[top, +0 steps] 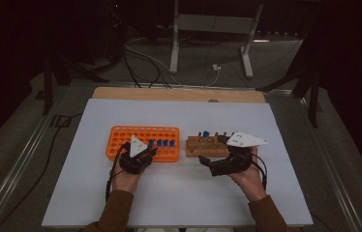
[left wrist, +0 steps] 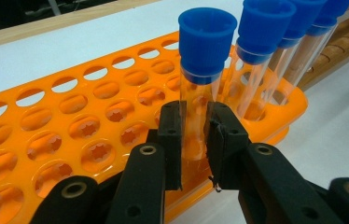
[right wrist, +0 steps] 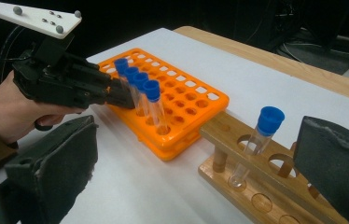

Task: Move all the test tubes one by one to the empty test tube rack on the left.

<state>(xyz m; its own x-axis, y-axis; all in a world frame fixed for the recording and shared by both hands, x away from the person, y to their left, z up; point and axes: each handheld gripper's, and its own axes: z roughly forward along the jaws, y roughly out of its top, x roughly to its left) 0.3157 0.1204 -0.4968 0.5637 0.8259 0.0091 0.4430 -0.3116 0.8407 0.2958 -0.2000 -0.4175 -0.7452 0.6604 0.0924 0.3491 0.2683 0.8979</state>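
Blue-capped test tubes [right wrist: 140,95], four in all, stand along the orange rack's [top: 121,137] near edge, the left gripper [left wrist: 195,140] clamped on one; one tube [right wrist: 256,144] remains in the wooden rack [right wrist: 256,186], right gripper [right wrist: 200,158] open beside it.

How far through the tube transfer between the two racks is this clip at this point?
Three blue-capped tubes already stand in the orange rack. In hand: the left gripper is shut on a fourth tube, seated in a rack hole. Left: one tube stands in the wooden rack, and the right gripper sits open near it.
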